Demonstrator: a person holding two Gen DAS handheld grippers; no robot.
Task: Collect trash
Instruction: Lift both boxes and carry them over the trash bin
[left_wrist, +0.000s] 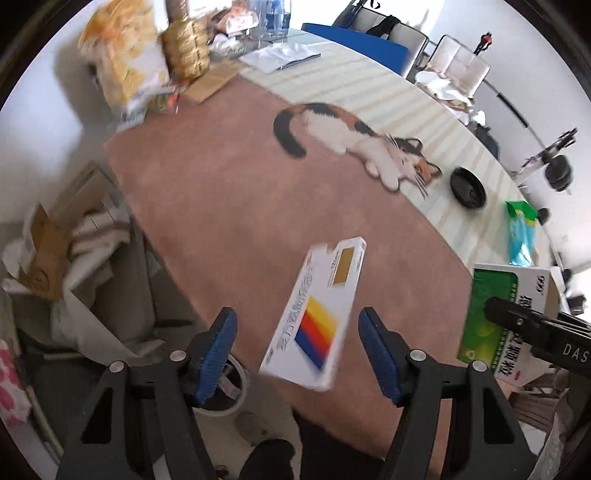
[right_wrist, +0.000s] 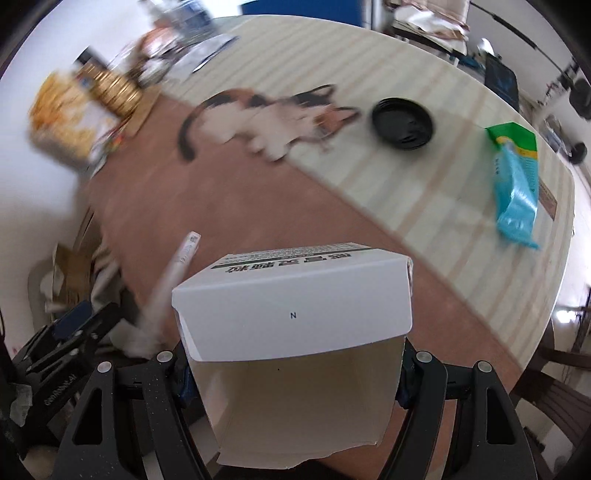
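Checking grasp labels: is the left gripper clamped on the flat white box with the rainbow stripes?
No. The left gripper is open, both blue pads apart from the flat white rainbow-striped box between them.

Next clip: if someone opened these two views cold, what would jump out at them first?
Probably the white medicine box with rainbow stripes, blurred and apparently loose in the air between the open left gripper fingers, above the table edge. Next, the right gripper is clamped on a larger white carton that fills its view. Behind both, a calico cat picture sprawls across the tablecloth, near a black lid.
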